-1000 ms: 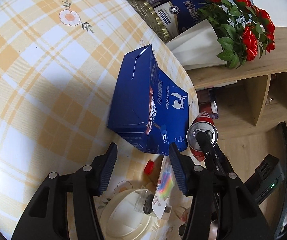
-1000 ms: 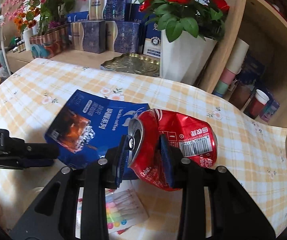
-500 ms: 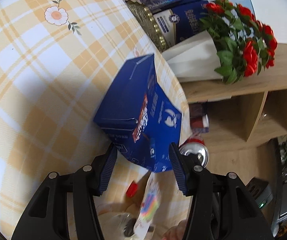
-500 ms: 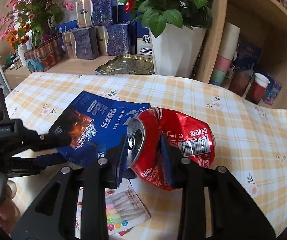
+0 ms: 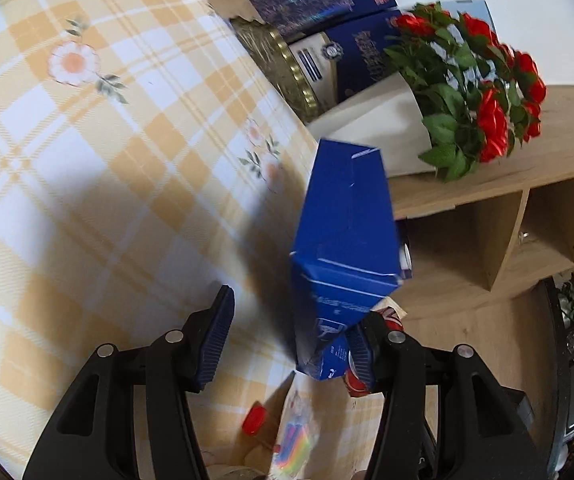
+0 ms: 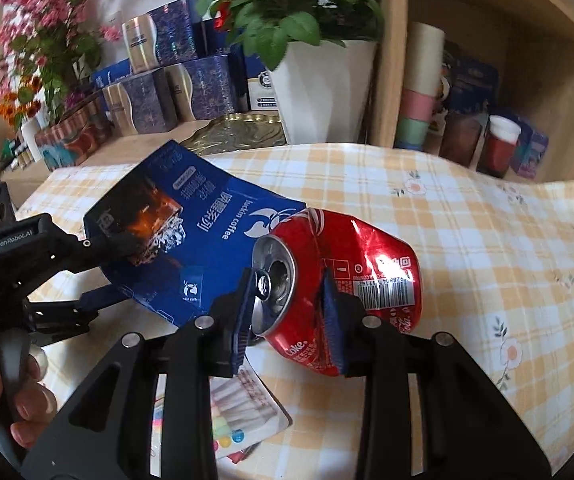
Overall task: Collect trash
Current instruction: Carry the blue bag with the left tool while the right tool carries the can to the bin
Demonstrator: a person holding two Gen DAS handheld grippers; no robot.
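A crushed red cola can (image 6: 367,264) hangs over the checked tablecloth (image 6: 487,240), and my right gripper (image 6: 287,312) is shut on its top end. A blue coffee box (image 5: 343,240) stands tipped up on its edge; the right wrist view shows its printed face (image 6: 207,224). My left gripper (image 5: 289,344) is open around the box's lower corner. The box leans against the right finger (image 5: 361,352), while a gap of tablecloth shows beside the left finger (image 5: 217,336). A bit of the can (image 5: 357,384) peeks out behind that right finger.
A colourful marker packet (image 6: 243,412) and a red cap (image 5: 255,420) lie near the table's front. A white pot of red roses (image 6: 319,92), a gold tray (image 6: 243,134) and stacked blue boxes (image 6: 191,92) stand behind. Cups (image 6: 419,92) fill the shelf. A hand (image 6: 27,400) holds the left gripper.
The blue box lay flat and now stands tipped up on its edge. My left gripper has moved in around its corner. The right gripper keeps its hold on the can and has rolled slightly.
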